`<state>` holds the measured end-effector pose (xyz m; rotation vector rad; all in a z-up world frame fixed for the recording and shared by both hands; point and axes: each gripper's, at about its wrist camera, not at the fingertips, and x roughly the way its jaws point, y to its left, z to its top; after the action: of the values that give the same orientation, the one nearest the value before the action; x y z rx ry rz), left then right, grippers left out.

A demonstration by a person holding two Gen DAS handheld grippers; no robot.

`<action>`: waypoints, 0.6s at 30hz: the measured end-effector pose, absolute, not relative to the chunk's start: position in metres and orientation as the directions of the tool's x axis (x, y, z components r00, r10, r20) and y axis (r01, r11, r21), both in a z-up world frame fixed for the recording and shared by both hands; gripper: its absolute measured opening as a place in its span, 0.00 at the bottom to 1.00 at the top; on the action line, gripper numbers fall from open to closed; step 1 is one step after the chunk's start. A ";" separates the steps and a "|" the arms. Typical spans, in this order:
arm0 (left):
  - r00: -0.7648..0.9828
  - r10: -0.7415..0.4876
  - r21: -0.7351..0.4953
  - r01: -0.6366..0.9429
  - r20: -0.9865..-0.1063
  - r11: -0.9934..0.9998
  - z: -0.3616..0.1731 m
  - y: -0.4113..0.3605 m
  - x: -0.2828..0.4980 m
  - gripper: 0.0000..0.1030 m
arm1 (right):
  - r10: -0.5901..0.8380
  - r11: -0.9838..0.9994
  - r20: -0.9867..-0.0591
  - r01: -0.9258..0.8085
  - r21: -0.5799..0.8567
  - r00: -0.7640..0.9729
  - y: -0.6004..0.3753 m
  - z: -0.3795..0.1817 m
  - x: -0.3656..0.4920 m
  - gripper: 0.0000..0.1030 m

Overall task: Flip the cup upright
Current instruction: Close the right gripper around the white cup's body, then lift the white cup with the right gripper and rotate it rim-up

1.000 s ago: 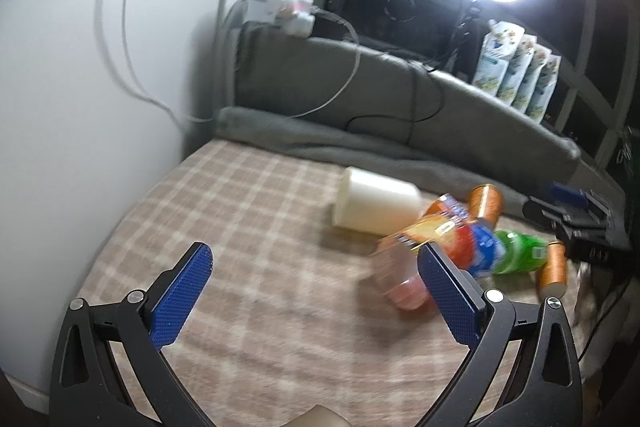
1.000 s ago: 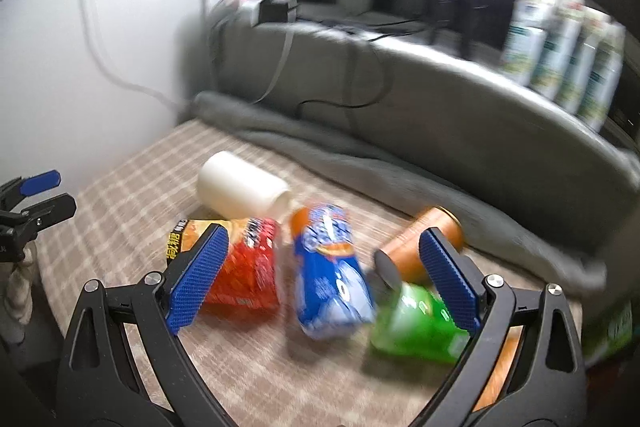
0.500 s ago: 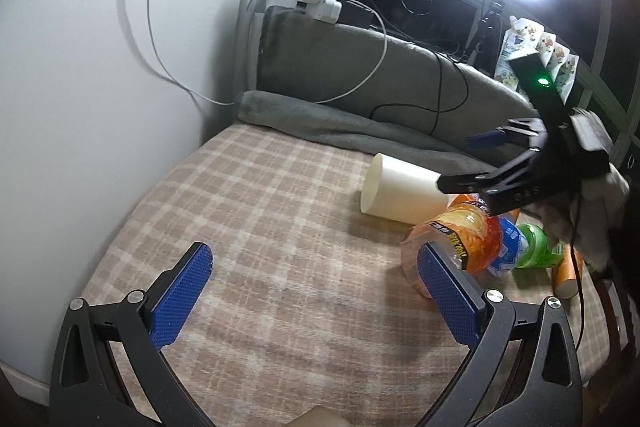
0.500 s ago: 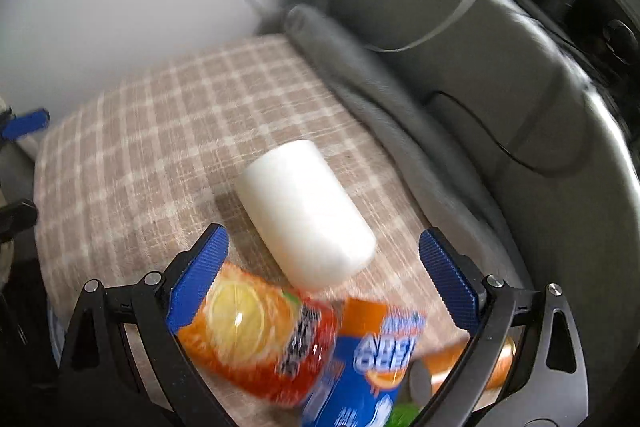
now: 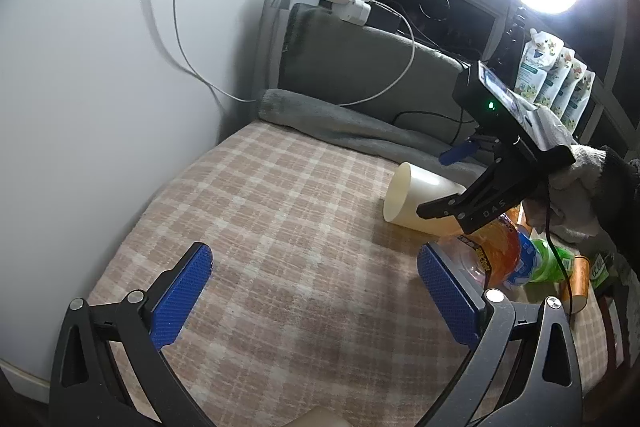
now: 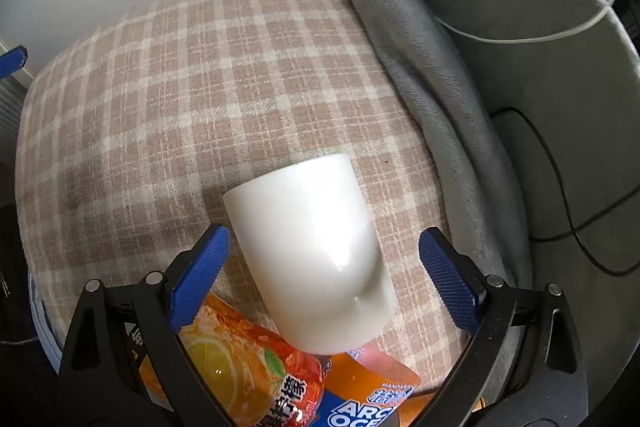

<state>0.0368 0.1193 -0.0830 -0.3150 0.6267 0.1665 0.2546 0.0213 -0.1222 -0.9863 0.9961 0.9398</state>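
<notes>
From the left wrist view, we see our left claw [image 5: 314, 291] spread wide and holding nothing, hovering over the checked bench [image 5: 280, 219] well short of the work. Farther off, the white cup [image 5: 416, 197] lies on its side with its open mouth turned toward the wall, and the right claw [image 5: 436, 183] reaches down over it, gripped by our gloved right hand [image 5: 568, 195]. Beside the cup lies a cluster of drink bottles, an orange bottle [image 5: 496, 251] nearest to us. From the right wrist view, the right claw [image 6: 320, 275] is also spread wide, its blue pads [image 6: 200, 275] flanking the cup [image 6: 316, 251] on either side but apart from it, so nothing is gripped yet. The cup's base end rests against an orange drink bottle [image 6: 240, 359] and a blue-labelled bottle [image 6: 368, 411]. We judge the task barely begun: the approach looks made, while closing on the cup, lifting it and standing it on its base are all still to do.
</notes>
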 end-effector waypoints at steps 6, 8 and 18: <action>0.803 0.073 -0.241 -0.262 -0.591 0.935 -0.081 0.126 0.035 0.99 | 0.125 0.239 -0.962 -0.948 -0.210 0.244 0.032 -0.139 0.257 0.86; 0.805 0.078 -0.239 -0.265 -0.589 0.934 -0.081 0.127 0.034 0.99 | 0.119 0.228 -0.963 -0.951 -0.210 0.241 0.035 -0.145 0.257 0.82; 0.805 0.079 -0.235 -0.264 -0.588 0.935 -0.081 0.126 0.035 0.99 | 0.127 0.261 -0.955 -0.938 -0.230 0.269 0.044 -0.166 0.264 0.80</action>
<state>0.0348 0.1256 -0.0810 -0.3161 0.6103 0.1871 0.2638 0.0444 -0.1664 -1.0258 1.0152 0.9206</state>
